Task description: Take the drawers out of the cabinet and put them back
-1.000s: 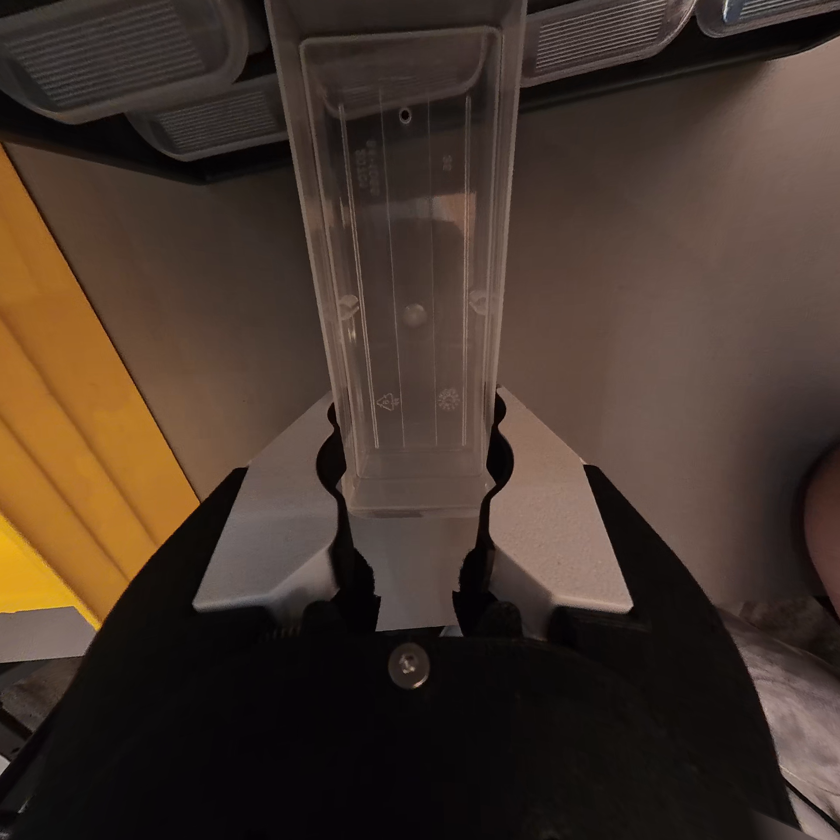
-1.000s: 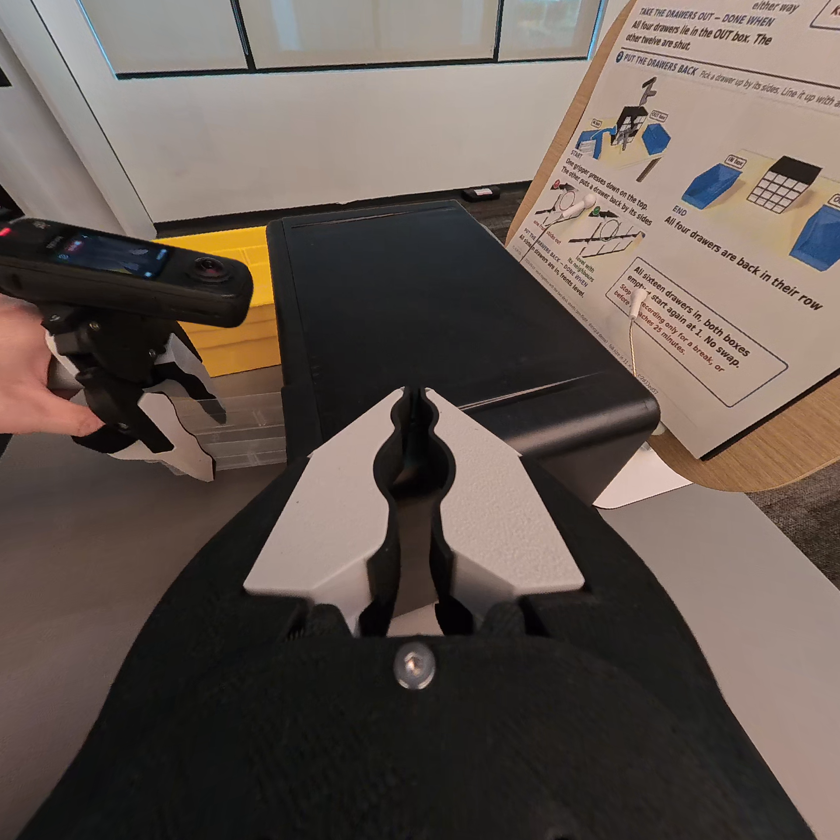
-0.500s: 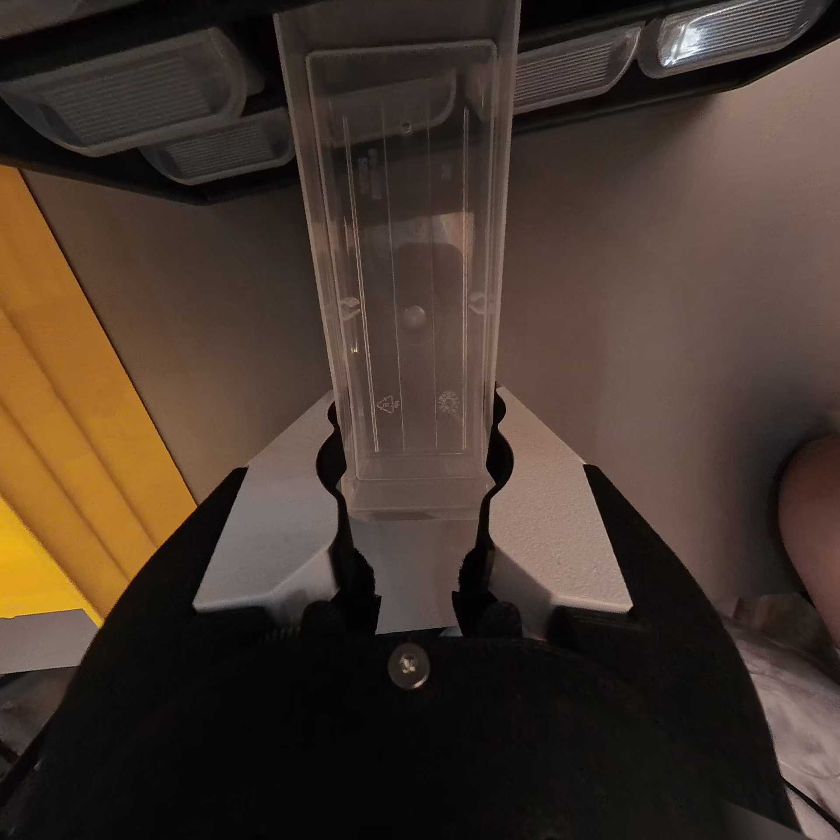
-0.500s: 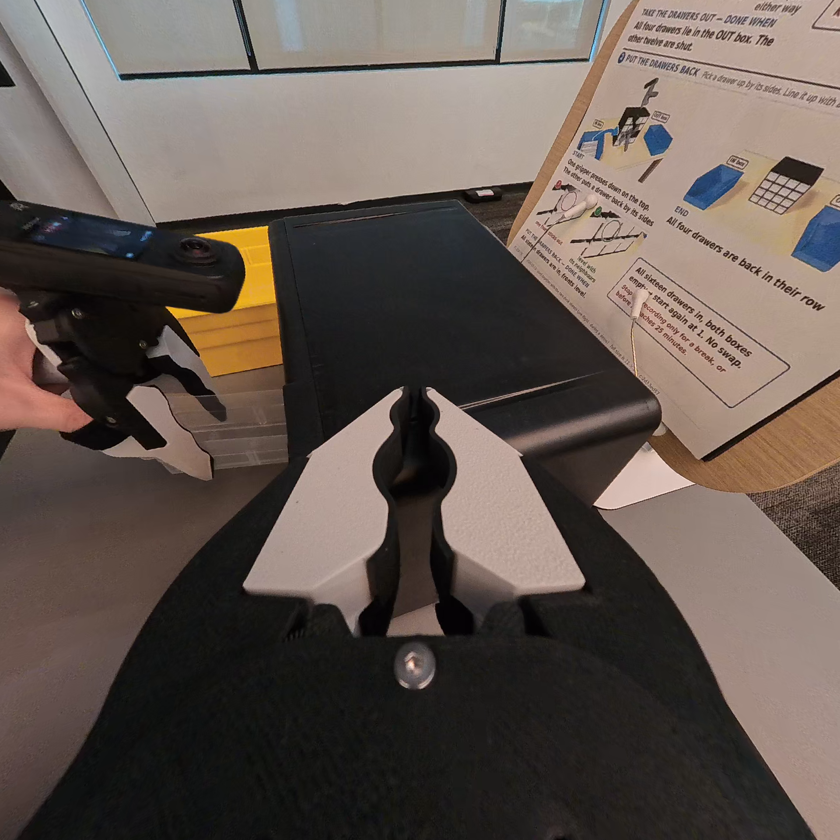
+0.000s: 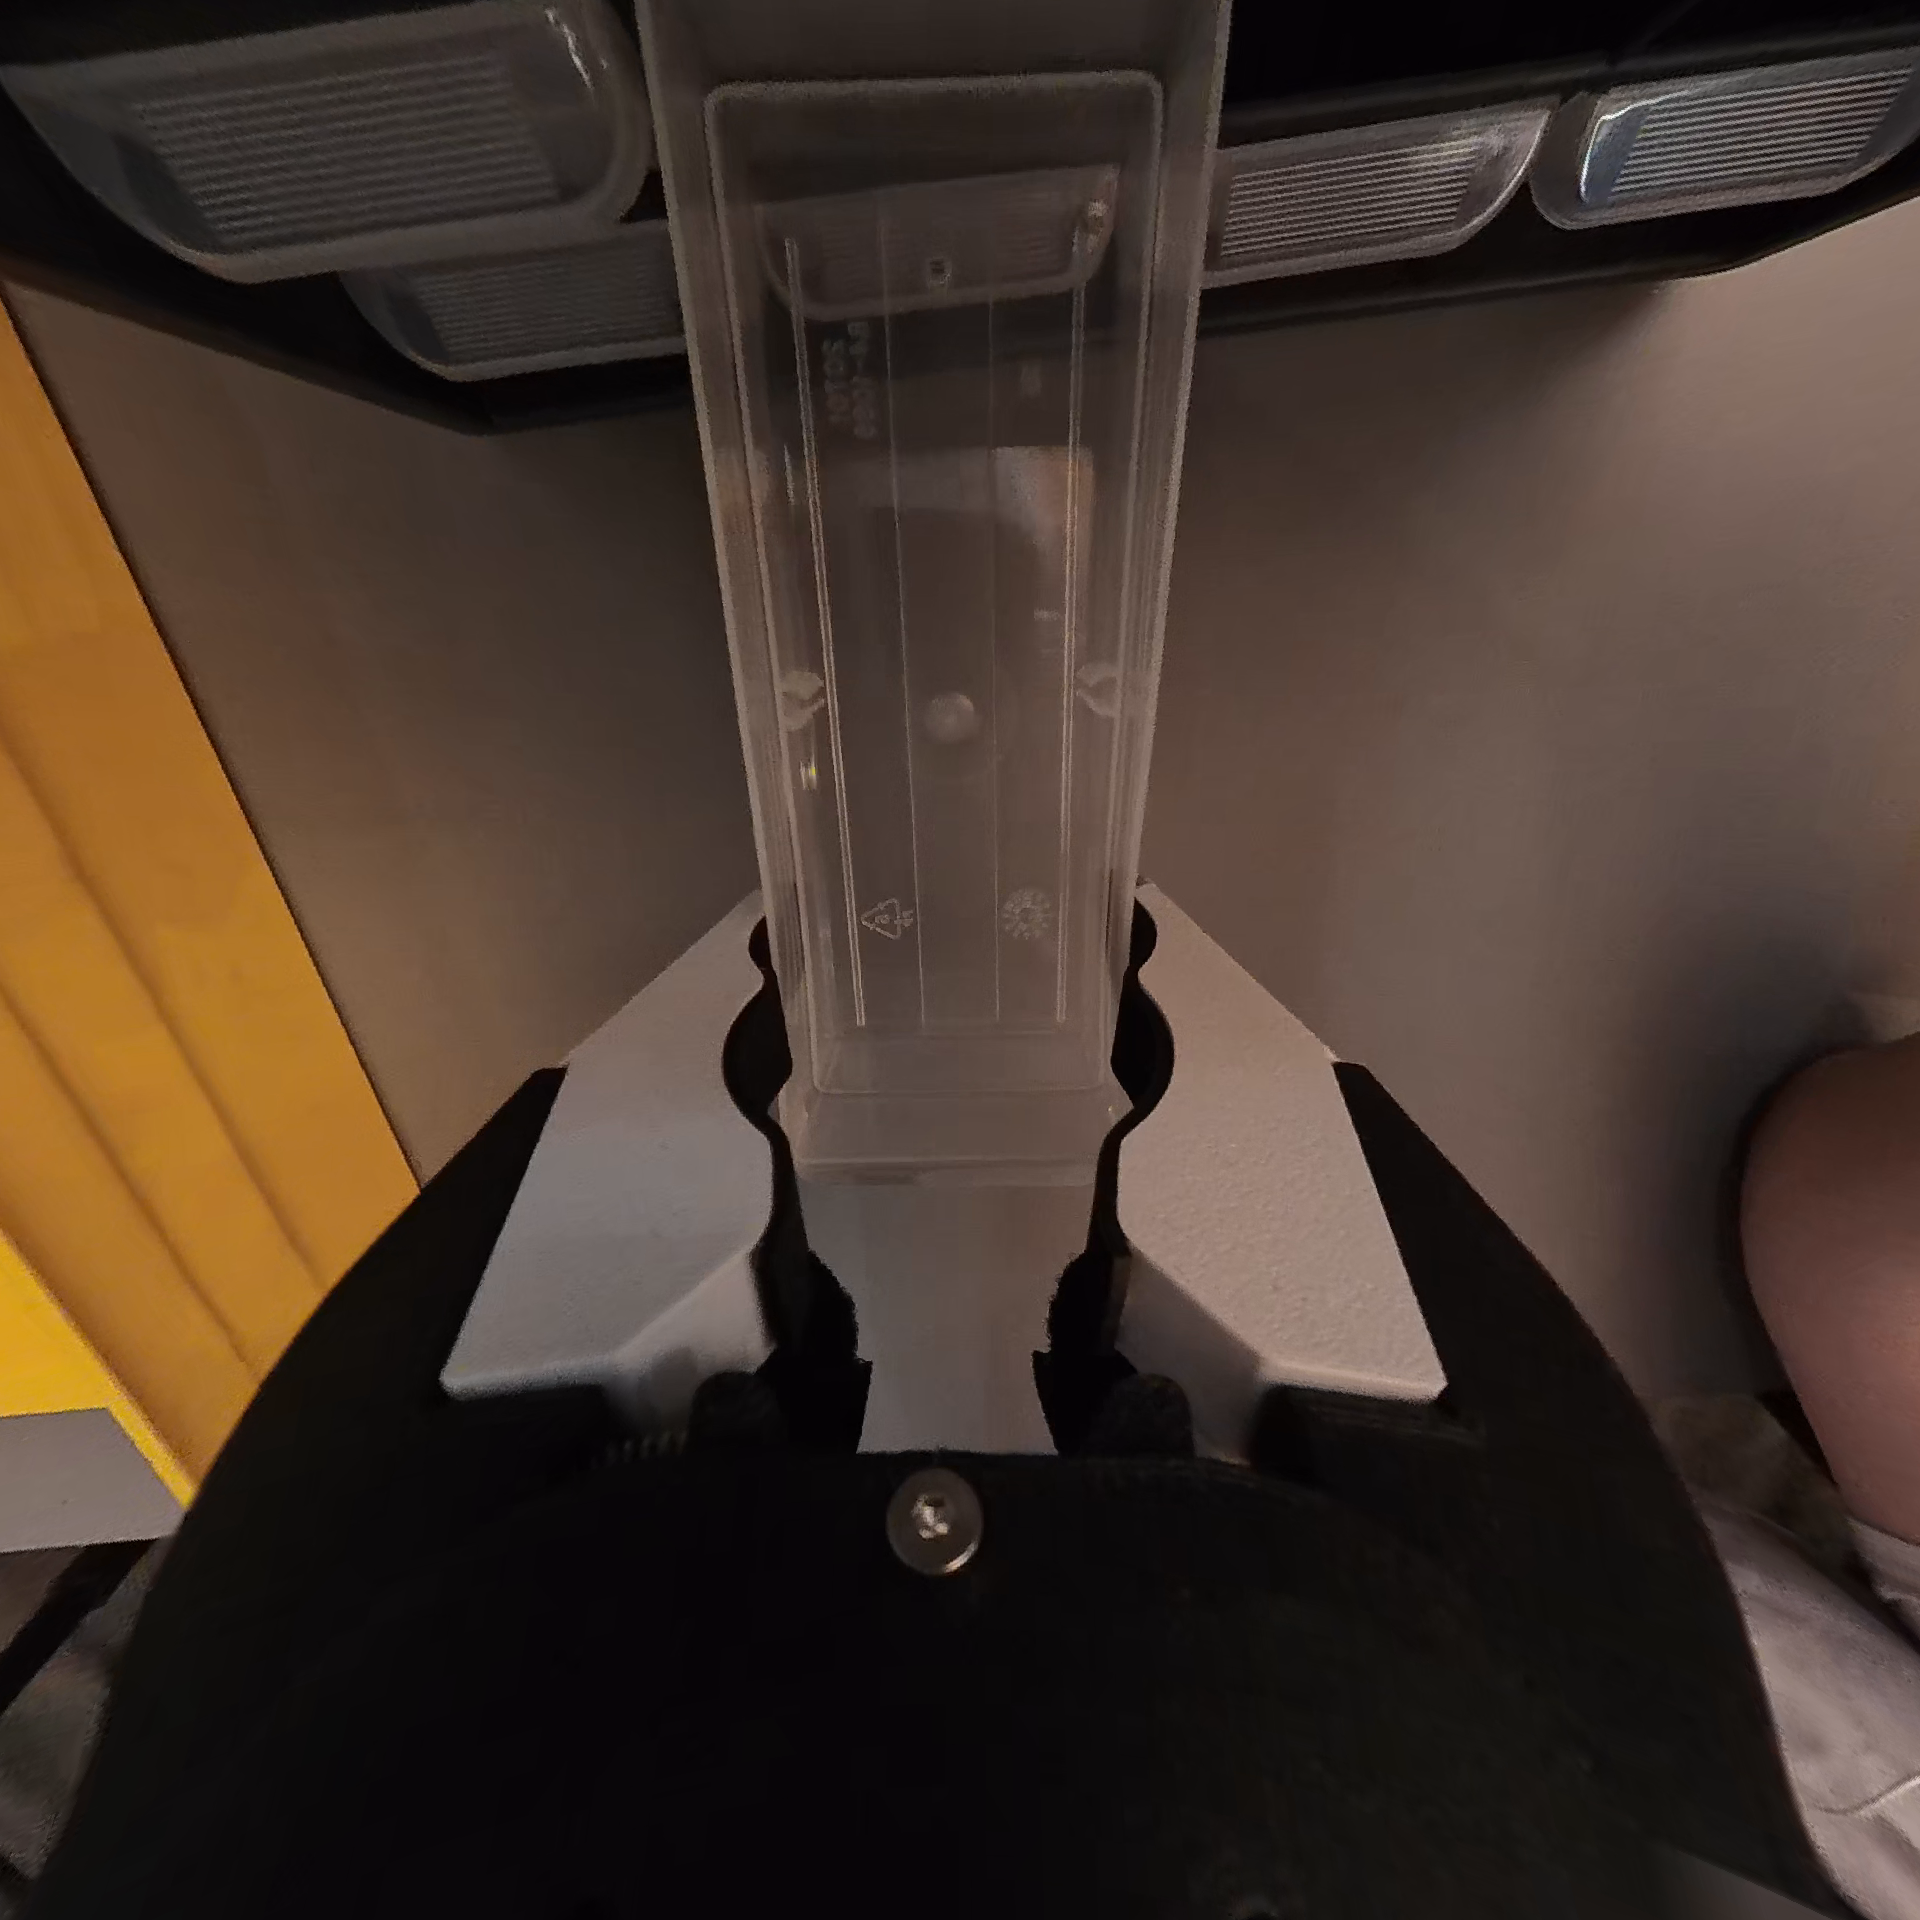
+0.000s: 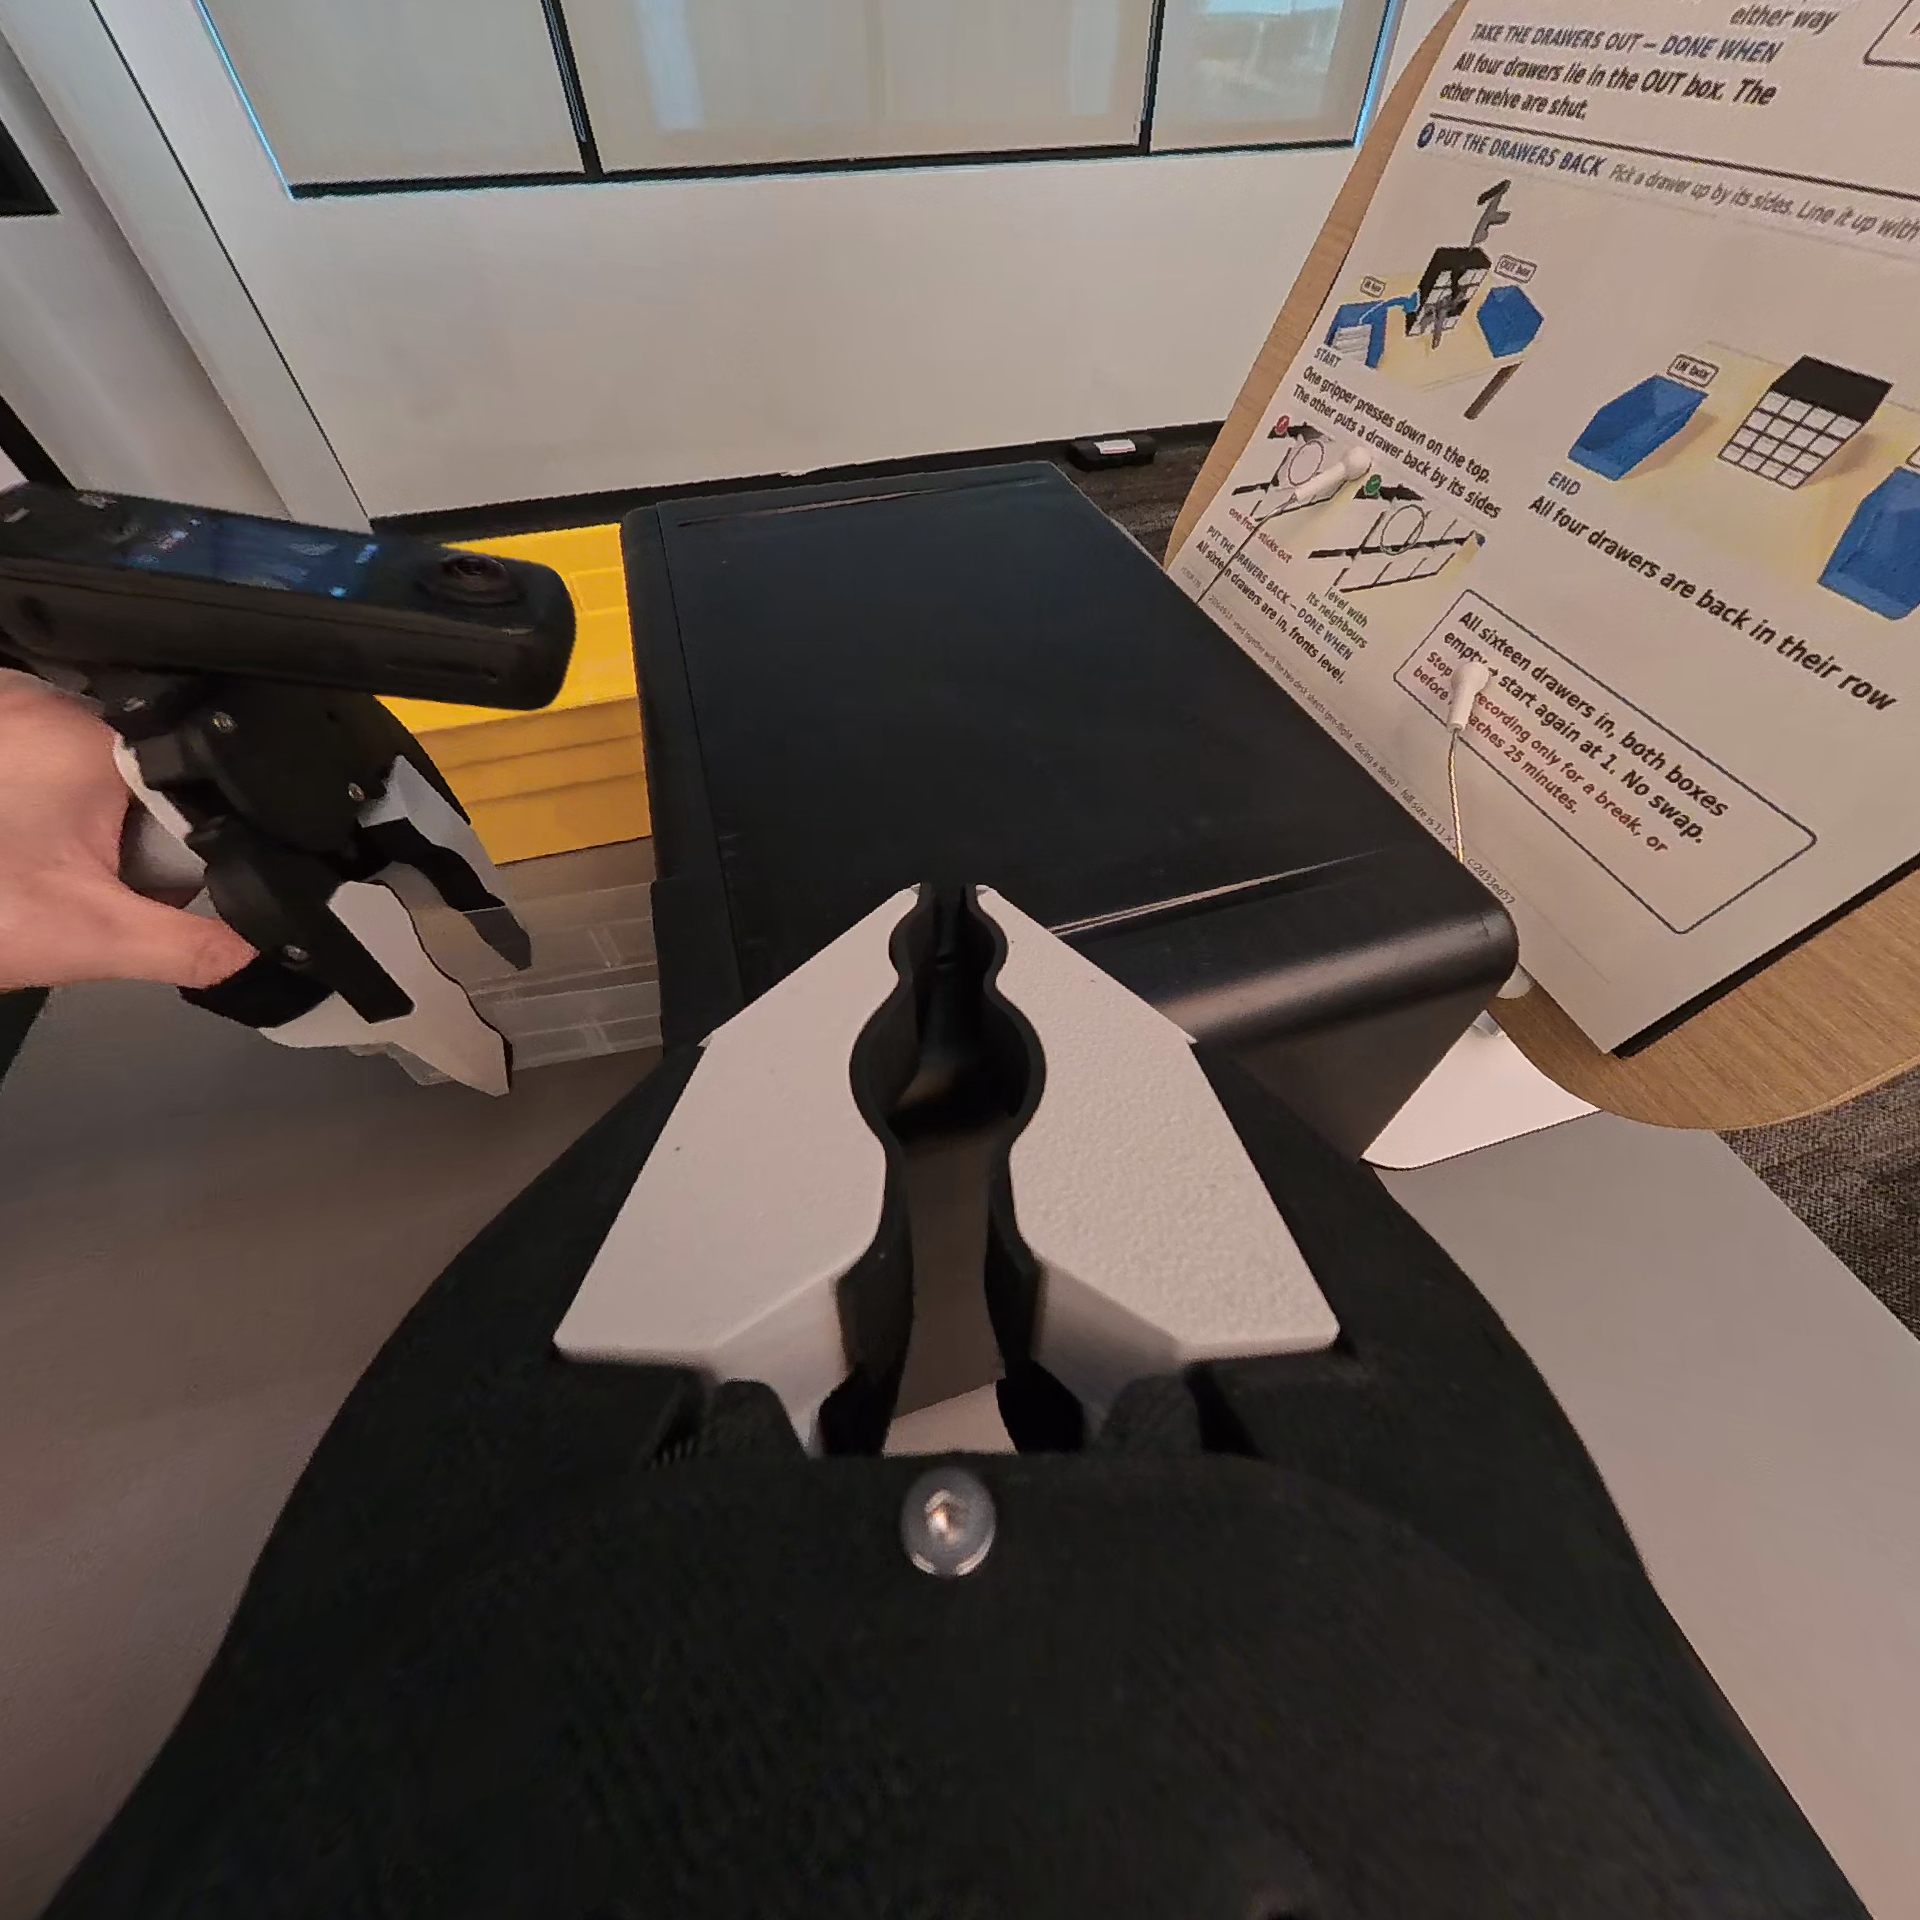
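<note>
The left gripper pinches the back end of a clear plastic drawer by its two sides. The drawer's front end sits partly inside the black cabinet, in a gap between other clear drawers that are pushed in. A yellow bin stands to the left of the cabinet on the grey bench. The right gripper is pressed together and holds nothing. Its tips are over the near edge of the cabinet's flat top. A board with pictures leans up on the right.
</note>
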